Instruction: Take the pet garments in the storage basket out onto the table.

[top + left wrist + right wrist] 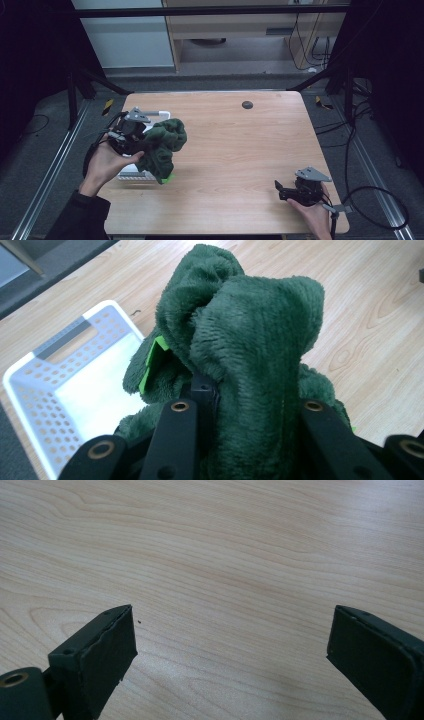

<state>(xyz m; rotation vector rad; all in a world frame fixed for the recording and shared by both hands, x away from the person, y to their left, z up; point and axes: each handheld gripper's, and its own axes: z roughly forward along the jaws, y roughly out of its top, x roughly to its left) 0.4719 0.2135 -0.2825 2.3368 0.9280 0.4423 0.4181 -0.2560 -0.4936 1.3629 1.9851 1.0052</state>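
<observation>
A dark green fluffy towel (164, 145) hangs bunched from my left gripper (134, 135), held above the table at the left. In the left gripper view the towel (250, 365) is clamped between the black jaws and a bright green tag (151, 362) sticks out of its folds. Under and behind it stands a white perforated basket (60, 390), whose rim (162, 114) also peeks out in the high view. My right gripper (283, 191) rests low near the table's front right, jaws wide apart over bare wood (230, 580), nothing between them.
The light wooden table (240, 145) has a small dark round spot (247, 104) near its far edge. Black frame bars and cables lie on the floor around it. A cable trails from the right gripper off the table's right corner.
</observation>
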